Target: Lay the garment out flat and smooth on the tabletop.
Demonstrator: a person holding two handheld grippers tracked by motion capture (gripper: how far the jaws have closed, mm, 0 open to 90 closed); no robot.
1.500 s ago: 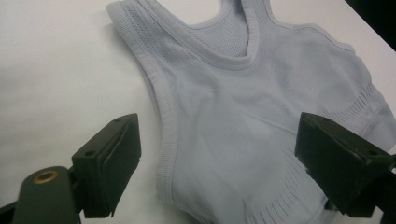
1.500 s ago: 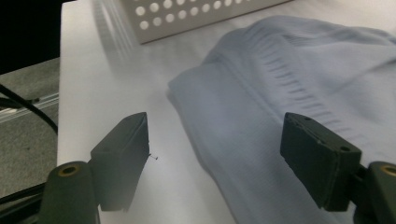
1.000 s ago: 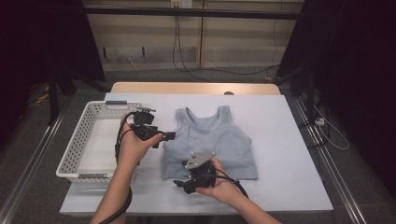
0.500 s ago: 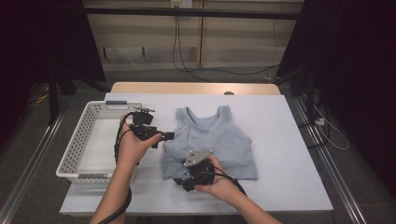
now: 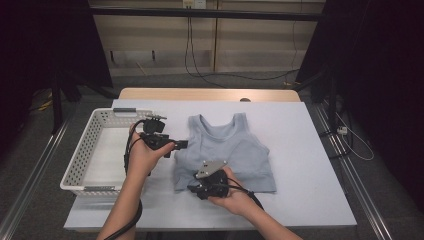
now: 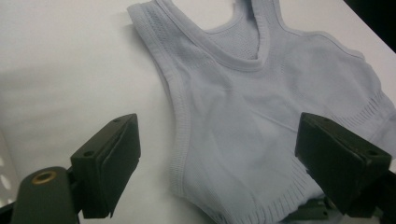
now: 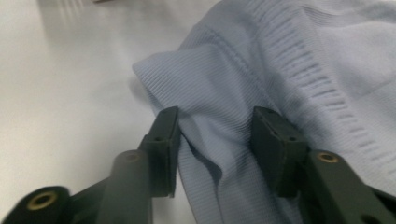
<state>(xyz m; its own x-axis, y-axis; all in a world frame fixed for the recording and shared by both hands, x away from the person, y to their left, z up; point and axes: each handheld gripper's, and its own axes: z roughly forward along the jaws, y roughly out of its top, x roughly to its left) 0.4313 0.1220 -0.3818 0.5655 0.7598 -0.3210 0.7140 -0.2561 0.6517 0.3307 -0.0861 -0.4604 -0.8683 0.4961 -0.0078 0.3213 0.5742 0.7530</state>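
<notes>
- A light blue tank top (image 5: 227,152) lies flat on the white surface (image 5: 310,165), around the middle, its neck toward the far side and its ribbed hem toward the near edge.
- The right claw (image 5: 194,188) sits at the near left corner of the hem. In the right gripper view (image 7: 212,140) its jaws have just been closing, and a bunched ridge of the ribbed hem stands between them; whether both pads already press on the cloth is hard to tell, since a gap shows on the right pad's side.
- The person's hand and the grey plate hide that hem corner in the high view.
- The left claw (image 5: 181,145) is held just above the top's left edge, near the armhole. The left gripper view (image 6: 215,168) shows its jaws spread wide and empty, with the garment below them.
- In the left gripper view, the far right part of the hem is cut off by the right jaw.
- A white basket (image 5: 80,165) stands left of the top, its near rim partly hidden behind the left forearm.
</notes>
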